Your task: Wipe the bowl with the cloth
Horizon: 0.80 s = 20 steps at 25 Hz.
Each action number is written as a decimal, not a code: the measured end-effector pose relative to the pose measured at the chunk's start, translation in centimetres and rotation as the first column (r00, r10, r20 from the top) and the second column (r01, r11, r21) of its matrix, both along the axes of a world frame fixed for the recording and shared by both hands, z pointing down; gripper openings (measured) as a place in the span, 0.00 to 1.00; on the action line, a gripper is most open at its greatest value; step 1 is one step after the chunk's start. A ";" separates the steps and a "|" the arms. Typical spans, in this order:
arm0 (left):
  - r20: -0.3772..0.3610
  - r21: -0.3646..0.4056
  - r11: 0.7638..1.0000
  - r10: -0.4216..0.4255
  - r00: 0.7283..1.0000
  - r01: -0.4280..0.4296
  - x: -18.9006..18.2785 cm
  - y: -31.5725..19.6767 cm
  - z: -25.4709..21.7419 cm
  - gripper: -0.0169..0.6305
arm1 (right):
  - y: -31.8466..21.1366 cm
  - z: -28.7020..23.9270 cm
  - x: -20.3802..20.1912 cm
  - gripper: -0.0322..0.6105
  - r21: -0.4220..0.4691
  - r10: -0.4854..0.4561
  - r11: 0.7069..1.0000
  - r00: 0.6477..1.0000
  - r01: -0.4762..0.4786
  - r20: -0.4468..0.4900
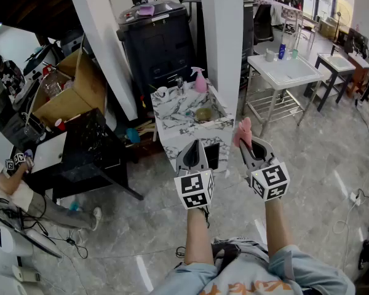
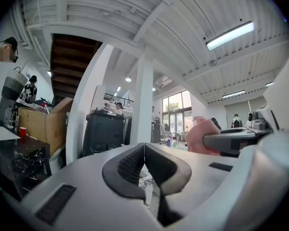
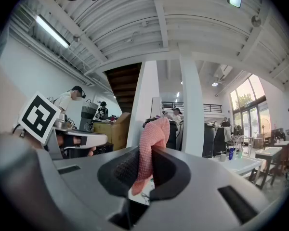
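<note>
The right gripper point(image 3: 145, 163) pinches a pink knitted cloth point(image 3: 153, 134) by one narrow fold, so scrubbing could tug it free. The left gripper point(image 2: 144, 150), pressed together and empty, leaves the yellowish round bowl point(image 1: 203, 114) unsteadied.

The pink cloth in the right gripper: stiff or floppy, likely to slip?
Probably floppy: the pink cloth bunches above the right gripper and droops below its shut jaws. Likely light, since that small pinch holds it. Its knobbly weave should resist slipping.
</note>
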<state>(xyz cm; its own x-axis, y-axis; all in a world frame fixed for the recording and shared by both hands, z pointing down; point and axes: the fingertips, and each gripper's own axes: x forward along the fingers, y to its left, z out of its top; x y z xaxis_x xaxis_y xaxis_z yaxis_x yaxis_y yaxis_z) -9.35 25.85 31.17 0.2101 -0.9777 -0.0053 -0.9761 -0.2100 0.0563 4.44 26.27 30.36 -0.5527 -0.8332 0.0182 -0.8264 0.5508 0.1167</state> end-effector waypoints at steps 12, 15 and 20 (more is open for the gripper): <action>0.003 -0.010 1.000 0.016 1.000 -0.016 -1.5 -2.5 0.7 0.06 | -2.8 0.5 -0.8 0.13 -0.017 0.031 0.999 0.997 -0.030 0.066; 0.001 -0.013 1.000 0.019 1.000 -0.019 -1.9 -3.0 0.8 0.06 | -3.4 0.9 -0.7 0.13 -0.025 0.048 0.999 0.997 -0.047 0.057; -0.013 -0.010 1.000 0.022 1.000 -0.022 -2.5 -3.6 1.0 0.06 | -3.8 1.1 -0.7 0.13 -0.025 0.067 0.998 0.997 -0.066 0.049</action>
